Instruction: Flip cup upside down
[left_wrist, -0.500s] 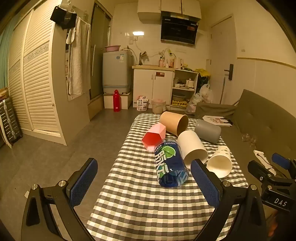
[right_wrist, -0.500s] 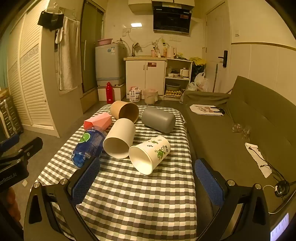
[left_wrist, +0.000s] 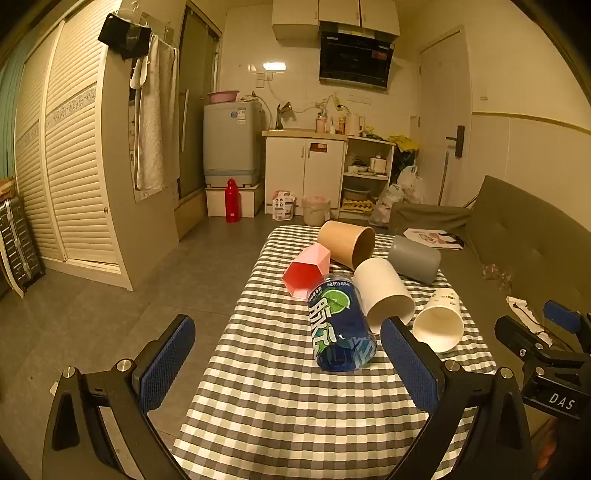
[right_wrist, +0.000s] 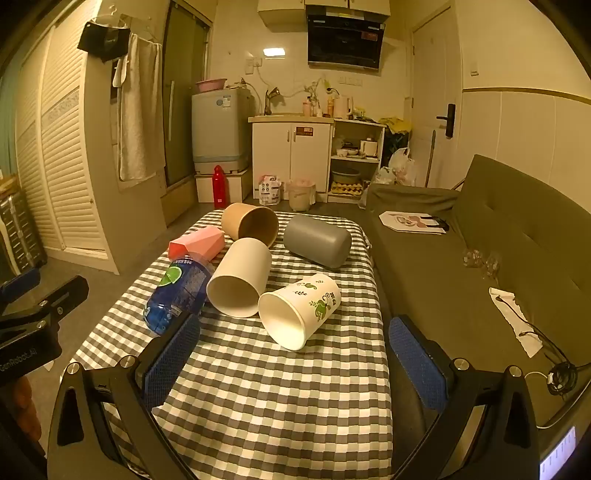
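Note:
Several cups lie on their sides on a checkered table: a blue printed cup, a plain white cup, a white paper cup with green leaf print, a pink faceted cup, a brown cup and a grey cup. My left gripper is open and empty, in front of the blue cup. My right gripper is open and empty, in front of the leaf-print cup.
A dark green sofa runs along the table's right side, with a paper sheet and cables on it. Floor lies to the left of the table. Kitchen cabinets and a washing machine stand far behind.
Both views have shifted only slightly. The cups lie as before and both grippers stay open.

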